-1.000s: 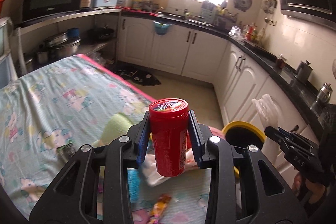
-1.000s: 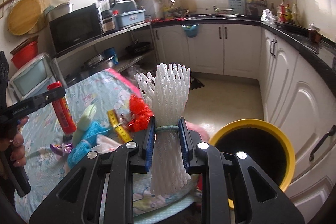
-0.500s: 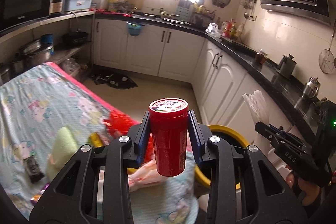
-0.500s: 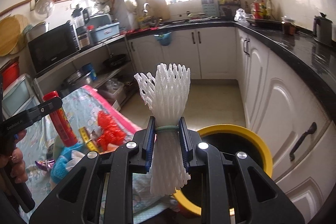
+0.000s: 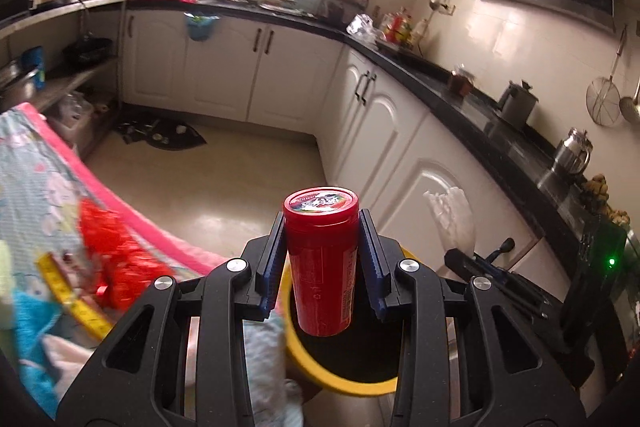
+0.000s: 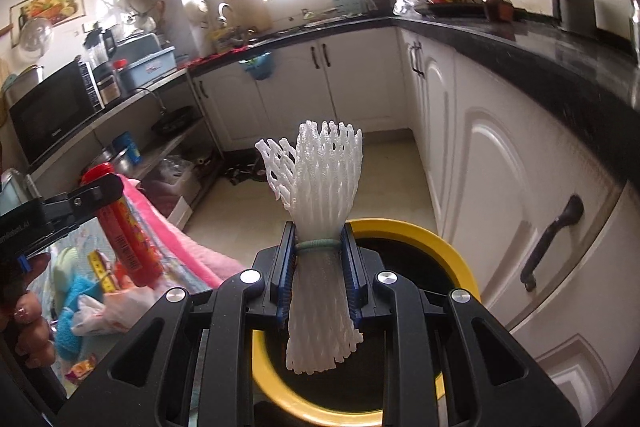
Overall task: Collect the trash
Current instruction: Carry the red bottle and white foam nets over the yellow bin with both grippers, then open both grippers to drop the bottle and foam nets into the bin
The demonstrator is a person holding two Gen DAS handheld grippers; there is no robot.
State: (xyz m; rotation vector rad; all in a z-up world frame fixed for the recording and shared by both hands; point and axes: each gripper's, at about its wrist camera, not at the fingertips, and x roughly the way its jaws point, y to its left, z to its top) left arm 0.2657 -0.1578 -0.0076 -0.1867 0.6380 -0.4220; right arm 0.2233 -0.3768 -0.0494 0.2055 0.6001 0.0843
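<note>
Red canister (image 5: 321,259) sits upright between the blue pads of my left tongs (image 5: 322,259), jaws closed narrowly on its sides just below the printed lid; its base hangs free over the dark mouth of the yellow-rimmed bin (image 5: 344,385), which lies directly below and ahead of the fingertips. White foam fruit net (image 6: 320,235), bunched and tied at the waist with a pale green band (image 6: 318,245), is pinched at that band by my right tongs (image 6: 319,267), jaws drawn in close on it; the flared top stands above the pads and the lower tail dangles over the same bin (image 6: 460,267), whose opening fills the space under the fingers. From the right wrist view, my left tongs and canister (image 6: 128,227) show off to the left, level with the net, held by my hand (image 6: 24,311). Left of both tongs is the table edge under a patterned cloth with pink border (image 5: 132,215), carrying red crinkled wrapping (image 5: 108,247), a yellow tape measure (image 5: 66,287) and a blue cloth (image 5: 28,339). White cabinets (image 6: 500,163) under a black counter run along the right.
</note>
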